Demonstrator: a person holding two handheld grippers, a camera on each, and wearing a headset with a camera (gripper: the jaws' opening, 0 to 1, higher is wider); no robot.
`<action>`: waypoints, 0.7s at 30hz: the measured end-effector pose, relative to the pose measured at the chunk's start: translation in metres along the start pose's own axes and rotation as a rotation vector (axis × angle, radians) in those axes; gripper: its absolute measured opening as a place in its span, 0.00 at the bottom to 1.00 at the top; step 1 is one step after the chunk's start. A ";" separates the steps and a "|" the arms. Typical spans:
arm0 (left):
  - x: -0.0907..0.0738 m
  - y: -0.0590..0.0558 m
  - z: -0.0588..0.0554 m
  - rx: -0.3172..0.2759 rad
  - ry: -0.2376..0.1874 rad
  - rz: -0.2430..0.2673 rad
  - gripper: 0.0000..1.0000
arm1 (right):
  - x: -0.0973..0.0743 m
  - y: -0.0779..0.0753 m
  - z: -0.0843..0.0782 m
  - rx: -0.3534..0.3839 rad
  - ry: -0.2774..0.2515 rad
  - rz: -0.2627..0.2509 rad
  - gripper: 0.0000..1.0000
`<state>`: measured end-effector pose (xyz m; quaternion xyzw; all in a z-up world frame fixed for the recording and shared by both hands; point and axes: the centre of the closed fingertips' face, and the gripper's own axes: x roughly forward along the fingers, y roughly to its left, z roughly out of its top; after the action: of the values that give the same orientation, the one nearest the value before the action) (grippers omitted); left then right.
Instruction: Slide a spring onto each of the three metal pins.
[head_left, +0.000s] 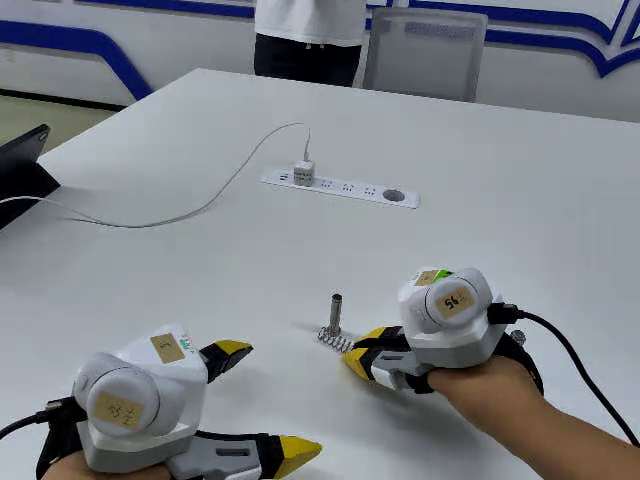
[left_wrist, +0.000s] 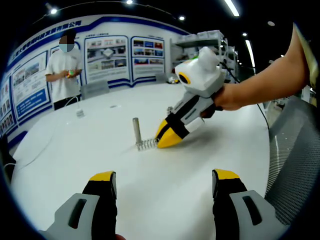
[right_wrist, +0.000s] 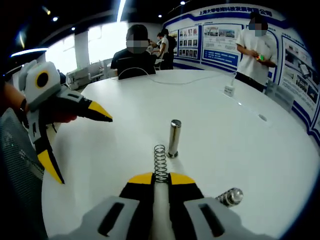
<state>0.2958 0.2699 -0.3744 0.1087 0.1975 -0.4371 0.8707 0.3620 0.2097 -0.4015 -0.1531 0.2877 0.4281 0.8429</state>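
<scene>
Steel spring (right_wrist: 160, 161) pinched end-on between right fingers (right_wrist: 141, 179) (left fingers (left_wrist: 103, 177) spread), beside pin (right_wrist: 174, 137).

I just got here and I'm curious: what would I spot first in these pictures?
The right claw is shut on a spring, right beside an upright pin in the middle of the white table. The left claw hangs open over the table's near side. Another pin sits close to the right claw.

Upright pin (right_wrist: 173, 138); spring (right_wrist: 160, 161) lying beside its base.
</scene>
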 end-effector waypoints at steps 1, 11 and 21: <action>0.000 0.000 0.000 0.000 0.000 0.000 0.80 | -0.001 0.001 -0.001 -0.005 0.003 0.001 0.12; 0.001 -0.001 0.001 0.009 0.002 -0.008 0.79 | -0.017 0.011 0.002 -0.024 0.015 0.032 0.12; 0.006 -0.008 0.005 0.034 -0.001 -0.032 0.75 | -0.044 0.030 0.004 -0.064 0.047 0.095 0.12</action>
<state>0.2939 0.2597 -0.3730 0.1202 0.1912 -0.4544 0.8617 0.3184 0.2020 -0.3713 -0.1760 0.3003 0.4730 0.8094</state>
